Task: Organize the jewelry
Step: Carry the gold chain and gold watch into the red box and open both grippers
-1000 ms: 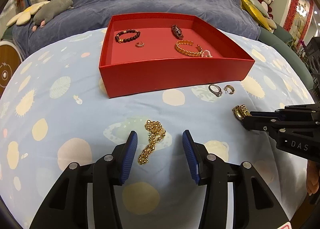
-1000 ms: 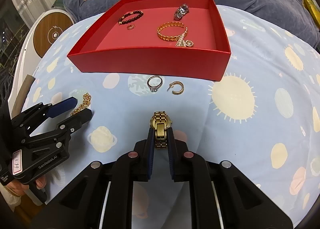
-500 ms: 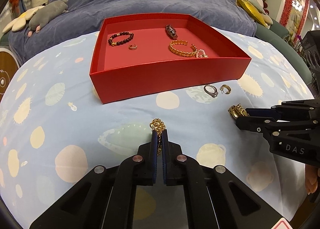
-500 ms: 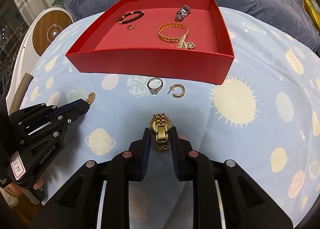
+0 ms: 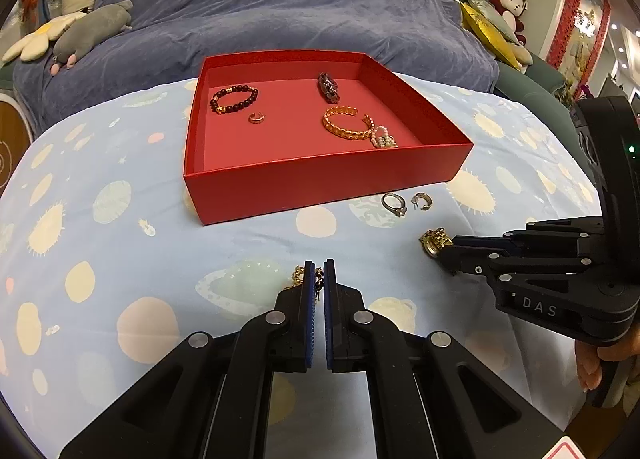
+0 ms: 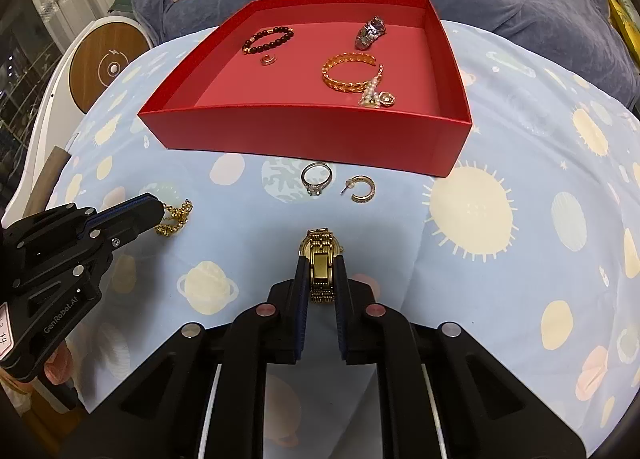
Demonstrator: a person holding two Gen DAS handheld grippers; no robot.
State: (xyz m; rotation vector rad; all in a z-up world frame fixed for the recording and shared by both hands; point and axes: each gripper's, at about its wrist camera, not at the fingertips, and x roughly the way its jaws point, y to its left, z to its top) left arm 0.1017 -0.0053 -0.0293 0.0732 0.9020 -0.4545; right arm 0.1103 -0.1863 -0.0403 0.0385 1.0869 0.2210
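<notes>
Pickup step: left gripper [image 5: 316, 271] pinches the gold link chain [image 6: 175, 215], right gripper [image 6: 320, 271] clamps the gold metal-band watch [image 6: 321, 255]; next, lift both into the red cardboard tray [image 6: 304, 127].

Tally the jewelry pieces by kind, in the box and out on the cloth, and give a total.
Watches: 2, a gold watch in the right tongs and a silver watch in the red box.
Bracelets: 2, a beaded bracelet and a gold cuff.
Rings: 2, a silver ring and a band ring.
Chains: 1, a gold chain in the left tongs.
Earrings: 2, a hoop earring and a pearl earring.
Total: 9.
</notes>
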